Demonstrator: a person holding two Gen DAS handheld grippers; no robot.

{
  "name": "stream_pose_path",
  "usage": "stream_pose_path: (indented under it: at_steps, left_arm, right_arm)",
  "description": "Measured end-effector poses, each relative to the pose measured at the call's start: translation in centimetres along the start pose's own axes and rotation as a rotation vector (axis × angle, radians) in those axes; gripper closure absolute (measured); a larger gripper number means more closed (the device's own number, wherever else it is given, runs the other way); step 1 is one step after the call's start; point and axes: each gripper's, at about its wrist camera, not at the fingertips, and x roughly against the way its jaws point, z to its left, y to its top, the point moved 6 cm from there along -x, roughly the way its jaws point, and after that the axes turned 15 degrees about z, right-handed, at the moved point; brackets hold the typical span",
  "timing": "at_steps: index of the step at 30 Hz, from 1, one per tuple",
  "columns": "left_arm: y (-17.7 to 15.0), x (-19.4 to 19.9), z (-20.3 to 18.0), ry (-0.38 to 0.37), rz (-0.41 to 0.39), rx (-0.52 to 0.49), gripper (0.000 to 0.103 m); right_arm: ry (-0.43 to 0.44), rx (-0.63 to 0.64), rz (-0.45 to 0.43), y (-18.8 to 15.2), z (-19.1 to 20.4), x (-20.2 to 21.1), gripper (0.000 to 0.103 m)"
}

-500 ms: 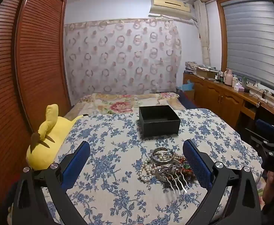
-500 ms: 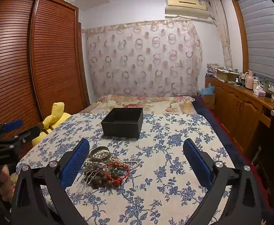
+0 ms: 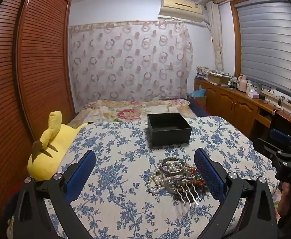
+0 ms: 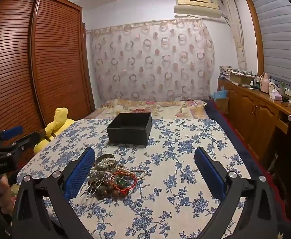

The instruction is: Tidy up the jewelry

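A heap of jewelry [image 3: 175,176] lies on the blue-flowered bedspread [image 3: 113,159]: pearl strands, silver bangles, brown wooden beads, a red bracelet and a metal hair comb. An open black box [image 3: 168,129] stands behind it, empty as far as I see. My left gripper [image 3: 145,171] is open, nothing between its blue pads, the heap just inside its right finger. In the right wrist view the jewelry heap [image 4: 113,177] lies by the left finger of my open right gripper [image 4: 145,171], with the black box [image 4: 129,128] beyond.
A yellow plush toy [image 3: 50,149] lies at the bed's left edge by a slatted wooden wardrobe [image 3: 26,69]. A wooden sideboard [image 3: 240,103] with bottles runs along the right under the window. A floral quilt [image 3: 129,111] covers the far bed.
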Motion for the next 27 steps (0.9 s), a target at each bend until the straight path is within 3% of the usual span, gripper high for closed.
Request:
stream_pose_path:
  at_steps: [27]
  left_arm:
    - [0.56, 0.44, -0.13, 0.0, -0.009, 0.002, 0.007]
  right_arm:
    - [0.004, -0.008, 0.006, 0.12, -0.33, -0.27, 0.002]
